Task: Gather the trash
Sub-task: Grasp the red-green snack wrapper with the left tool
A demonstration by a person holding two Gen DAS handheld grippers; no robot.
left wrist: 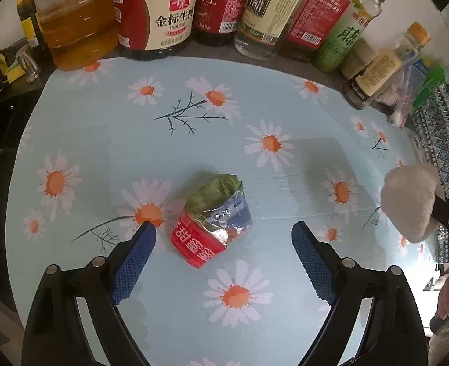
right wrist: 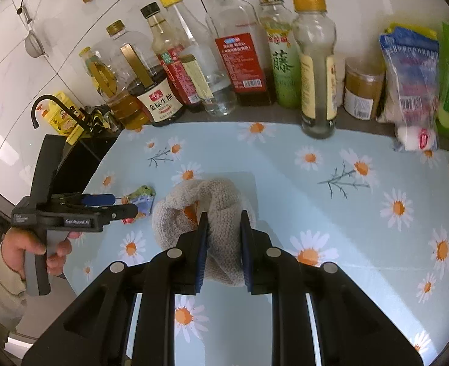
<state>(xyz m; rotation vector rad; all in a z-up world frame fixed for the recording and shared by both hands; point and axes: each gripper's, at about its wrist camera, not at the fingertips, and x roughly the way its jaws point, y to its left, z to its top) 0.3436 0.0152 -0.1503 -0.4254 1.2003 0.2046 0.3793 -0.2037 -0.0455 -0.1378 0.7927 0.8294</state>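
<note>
Plainly the crumpled wrapper (left wrist: 213,222) is light, thin foil-and-plastic that will crush and spring back, and its glossy skin may slip. It lies on the daisy-print mat (left wrist: 102,140) towards the middle of the counter, well away from the bottles (left wrist: 160,15) along the back edge. The left gripper (left wrist: 224,241) hangs over it with jaws wide, one pad on each side of the wrapper, neither touching. Taking it across the bunched middle, not the loose red edge, looks safest. The right gripper (right wrist: 224,231) has its jaws clamped on a soft beige cloth (right wrist: 206,210) nearer the counter's right end.
</note>
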